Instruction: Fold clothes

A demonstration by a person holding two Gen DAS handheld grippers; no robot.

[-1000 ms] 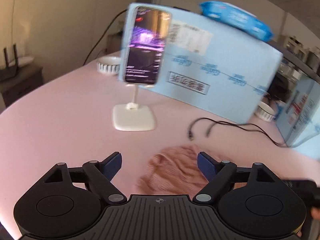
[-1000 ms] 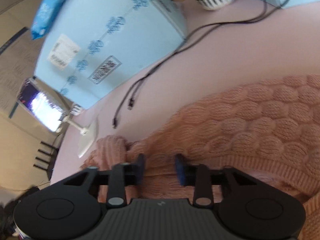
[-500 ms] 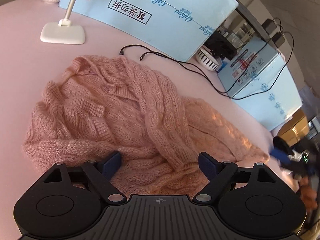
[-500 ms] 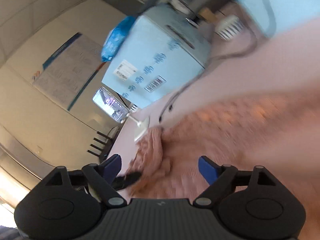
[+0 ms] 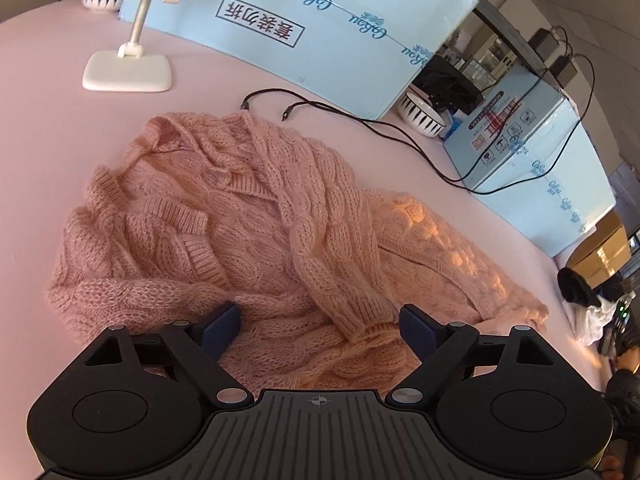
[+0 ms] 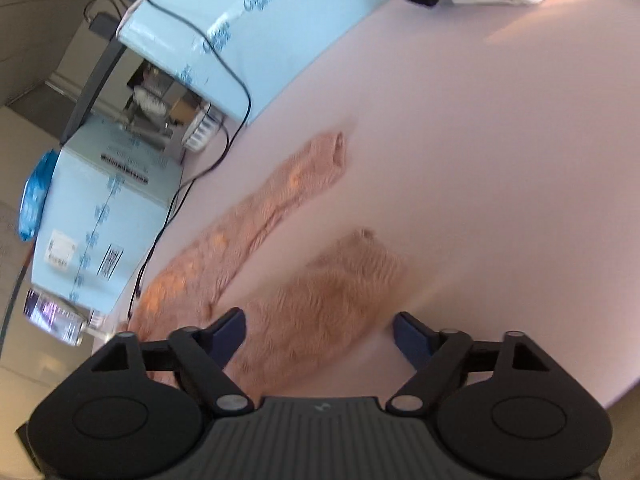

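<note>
A: Pink cable-knit wool sweater — bunched mid-table on pink tabletop, one sleeve trailing right. Soft, bulky, light; likely stretches, snags.

B: Left gripper gaping wide over near hem, empty. Right gripper closing, nothing pinched yet. Best taken at ribbed cuff or hem.

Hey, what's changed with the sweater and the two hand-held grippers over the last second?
The right hand-held gripper, pinching the pink sweater a second ago, has let go and swung toward the sleeve end; its jaws are closing with nothing pinched. The left hand-held gripper tipped down from facing the phone stand to hover open over the sweater. The boxes, cable and bowls stayed put.
</note>
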